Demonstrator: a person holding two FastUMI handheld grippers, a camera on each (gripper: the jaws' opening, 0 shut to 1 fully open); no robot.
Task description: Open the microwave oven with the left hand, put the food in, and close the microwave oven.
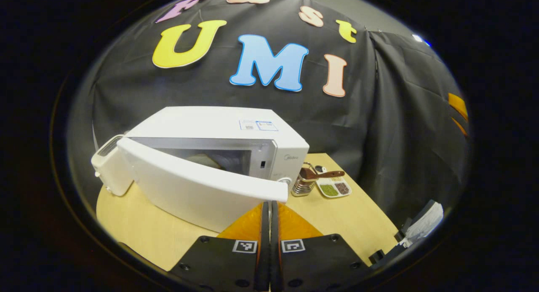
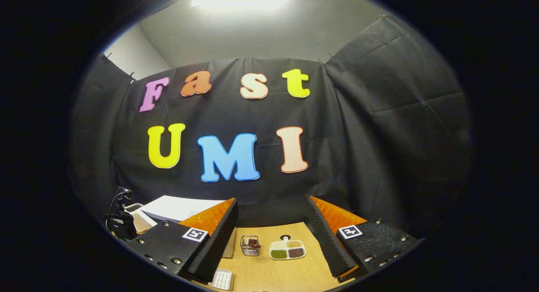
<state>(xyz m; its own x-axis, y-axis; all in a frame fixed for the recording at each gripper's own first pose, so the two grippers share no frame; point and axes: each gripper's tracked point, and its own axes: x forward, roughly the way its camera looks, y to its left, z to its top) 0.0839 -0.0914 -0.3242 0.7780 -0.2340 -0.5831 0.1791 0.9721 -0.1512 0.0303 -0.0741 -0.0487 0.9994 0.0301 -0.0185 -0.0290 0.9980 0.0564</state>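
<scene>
A white microwave (image 1: 219,127) stands on the wooden table (image 1: 345,216), its door (image 1: 198,182) swung partly open from the left hinge. My left gripper (image 1: 269,204) is shut, its fingers pressed together, and its tips sit just under the door's free end. The food is a white divided tray (image 1: 334,186) of green, brown and tan food lying right of the microwave. In the right gripper view the tray (image 2: 287,249) lies ahead between the fingers. My right gripper (image 2: 271,200) is open and holds nothing. The microwave's top (image 2: 177,207) shows behind its left finger.
A metal basket (image 1: 305,183) with brown pieces stands beside the tray, also seen as the basket (image 2: 250,245). A white appliance (image 1: 107,165) sits left of the microwave. A small white ridged object (image 2: 222,279) lies near the table's front. A black device with white cloth (image 1: 421,226) is at lower right.
</scene>
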